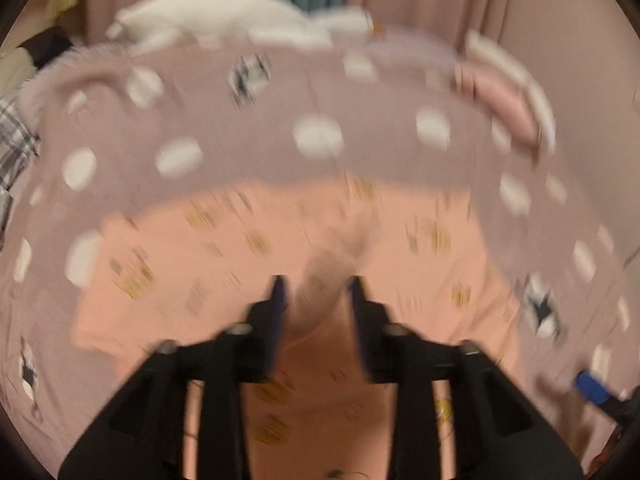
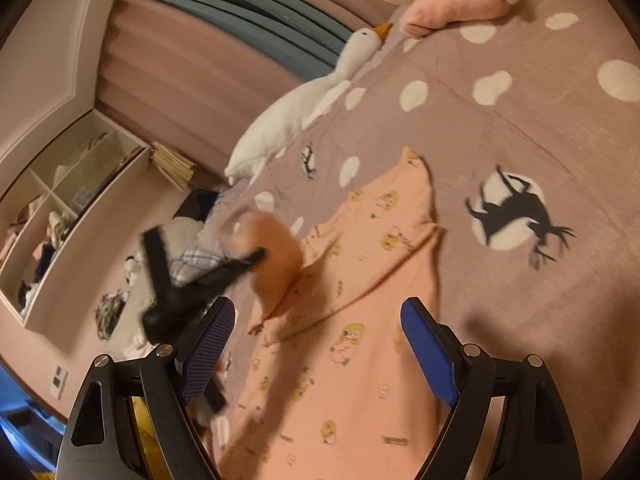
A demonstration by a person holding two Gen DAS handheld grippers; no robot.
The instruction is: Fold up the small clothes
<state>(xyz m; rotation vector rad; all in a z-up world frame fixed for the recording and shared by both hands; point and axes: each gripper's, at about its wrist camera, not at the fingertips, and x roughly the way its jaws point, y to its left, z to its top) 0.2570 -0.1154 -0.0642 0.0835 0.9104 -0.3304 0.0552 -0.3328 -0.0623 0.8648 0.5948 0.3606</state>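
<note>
A small peach garment (image 2: 360, 300) with yellow cartoon prints lies on the mauve dotted bedspread (image 2: 520, 120). In the blurred left wrist view the garment (image 1: 280, 248) fills the middle. My left gripper (image 1: 318, 284) has a raised fold of its cloth between the fingers and looks shut on it. In the right wrist view that left gripper (image 2: 256, 258) lifts a bunched corner of the garment. My right gripper (image 2: 318, 308) is open and empty, hovering above the garment's lower part.
A white plush goose (image 2: 304, 100) and a pink pillow (image 2: 452, 12) with white cloth lie at the bed's far side. A shelf unit (image 2: 68, 200) and piled clothes (image 2: 188, 240) stand beyond the bed's left edge.
</note>
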